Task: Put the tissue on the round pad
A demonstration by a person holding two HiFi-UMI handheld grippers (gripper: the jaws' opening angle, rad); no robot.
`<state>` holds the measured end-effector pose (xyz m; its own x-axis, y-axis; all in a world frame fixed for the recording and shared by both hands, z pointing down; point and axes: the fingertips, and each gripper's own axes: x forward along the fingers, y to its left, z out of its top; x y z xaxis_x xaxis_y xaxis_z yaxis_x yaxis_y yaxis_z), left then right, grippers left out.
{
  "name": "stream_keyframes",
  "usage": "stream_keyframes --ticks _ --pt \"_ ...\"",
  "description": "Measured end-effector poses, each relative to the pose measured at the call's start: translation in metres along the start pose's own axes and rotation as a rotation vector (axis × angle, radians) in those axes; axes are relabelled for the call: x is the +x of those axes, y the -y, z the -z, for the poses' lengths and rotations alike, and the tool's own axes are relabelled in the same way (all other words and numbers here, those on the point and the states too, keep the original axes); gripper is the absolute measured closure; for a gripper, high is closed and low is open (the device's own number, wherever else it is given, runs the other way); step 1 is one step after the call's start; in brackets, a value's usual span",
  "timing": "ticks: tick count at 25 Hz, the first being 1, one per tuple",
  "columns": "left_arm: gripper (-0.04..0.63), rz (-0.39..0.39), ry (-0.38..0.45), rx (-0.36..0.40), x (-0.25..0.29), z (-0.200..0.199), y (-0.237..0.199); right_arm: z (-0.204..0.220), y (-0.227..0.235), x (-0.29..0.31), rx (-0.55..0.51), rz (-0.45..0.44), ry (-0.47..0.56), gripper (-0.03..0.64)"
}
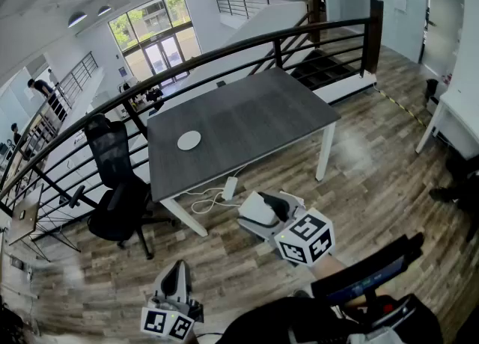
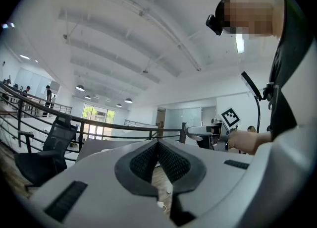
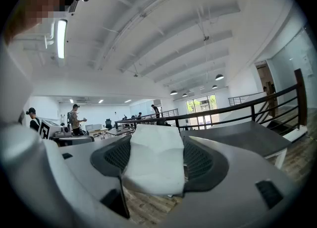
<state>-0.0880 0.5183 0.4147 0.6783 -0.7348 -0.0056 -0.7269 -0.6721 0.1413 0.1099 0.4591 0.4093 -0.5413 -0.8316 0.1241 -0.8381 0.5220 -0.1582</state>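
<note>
My right claw [image 3: 156, 145] has the tissue [image 3: 152, 165] between its two pads [image 3: 116, 157]. The jaws stand wide, but they are closed on it: the folded white pack fills the whole gap, and the pads press on both its sides. A part of it sticks out past the tips, in front of the claw. I think this is useful, because the free end can touch down first when I lay it.

The claw points almost level, only a little downward. I judge that I hold it so because I am not at the bench [image 1: 254, 114] yet. The bench is ahead of the claw and well apart, with bare floor [image 1: 359, 178] between.

The pad [image 1: 188, 140] is a small white disc on the dark top, ahead of the right claw and to its left. Nothing lies on it. So the task is at the carrying step: the tissue is in the claw, not on the pad.

My left claw [image 2: 158, 145] is closed with nothing in it; its pads [image 2: 146, 162] meet at the tips. It hangs level, to the left of the right claw and behind it. I suppose it is held back because one claw is enough for such a light thing.

A chair [image 1: 112, 185] stands beyond the pad on the left, beside the bench, so I would bring the right claw in over the near edge.
</note>
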Motion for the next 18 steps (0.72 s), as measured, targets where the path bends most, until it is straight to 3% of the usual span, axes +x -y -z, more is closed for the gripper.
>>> stream_keyframes --ticks 18 --pt "0.592 0.024 0.003 -0.019 -0.021 0.005 -0.019 0.007 -0.034 0.01 0.01 0.01 -0.009 0.285"
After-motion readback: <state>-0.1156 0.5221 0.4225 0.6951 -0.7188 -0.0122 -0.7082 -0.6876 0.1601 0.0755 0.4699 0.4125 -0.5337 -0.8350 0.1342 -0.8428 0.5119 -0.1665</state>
